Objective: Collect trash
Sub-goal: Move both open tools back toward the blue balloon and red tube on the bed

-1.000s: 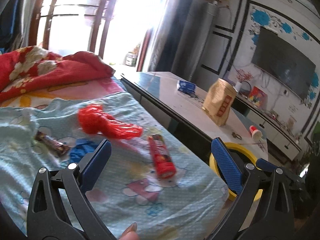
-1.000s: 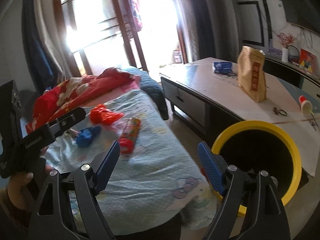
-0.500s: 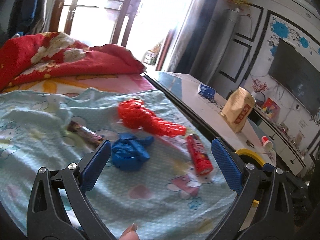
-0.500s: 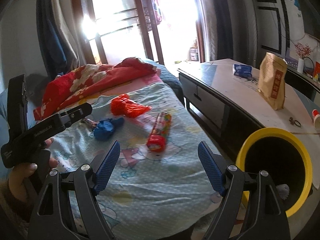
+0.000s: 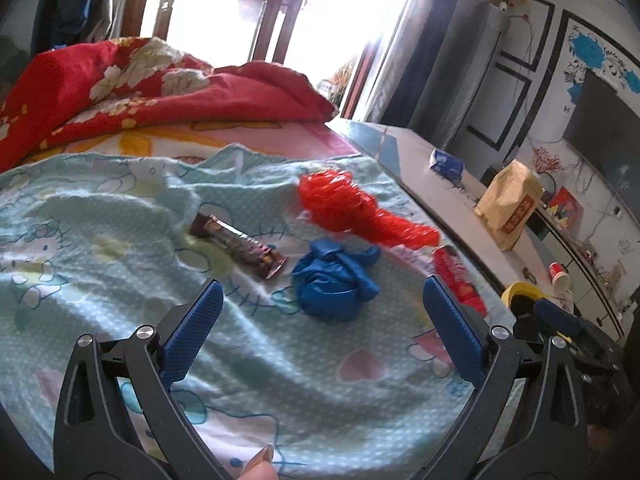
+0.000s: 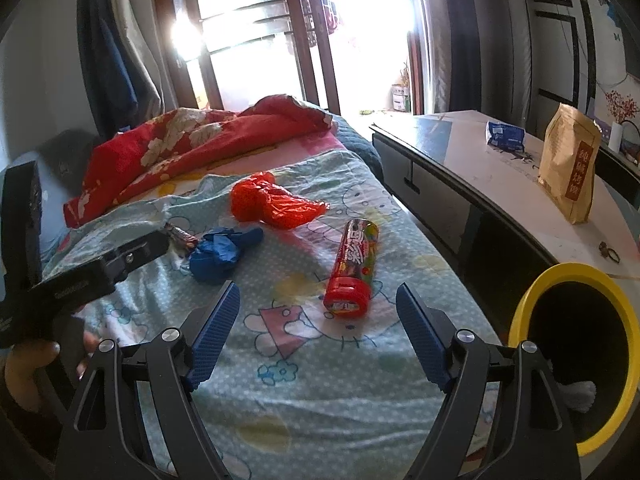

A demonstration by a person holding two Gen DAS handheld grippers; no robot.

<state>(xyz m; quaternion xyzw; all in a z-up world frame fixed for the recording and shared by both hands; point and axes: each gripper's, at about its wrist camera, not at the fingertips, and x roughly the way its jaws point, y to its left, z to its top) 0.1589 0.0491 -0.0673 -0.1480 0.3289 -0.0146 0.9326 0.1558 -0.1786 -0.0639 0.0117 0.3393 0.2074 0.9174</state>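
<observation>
Approach step: left gripper (image 5: 318, 316) and right gripper (image 6: 318, 314) spread wide, empty. Blue glove (image 5: 334, 276) ahead of left; candy tube (image 6: 354, 268) ahead of right. Next: lower, pinch, carry to yellow-rimmed bin (image 6: 630, 344).

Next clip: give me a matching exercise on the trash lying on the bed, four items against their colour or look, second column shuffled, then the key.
Column one:
1. crumpled plastic bag
2. bunched glove
3. snack tube
4. candy bar wrapper

Column two:
A. blue, rubbery, wadded into a lump
B. dark brown, long and flat, nearest the red quilt side
C. translucent red, farthest up the bed sheet
D. red cap, printed cylinder lying on its side, nearest the yellow-rimmed bin

Pairs: 1-C, 2-A, 3-D, 4-B
</observation>
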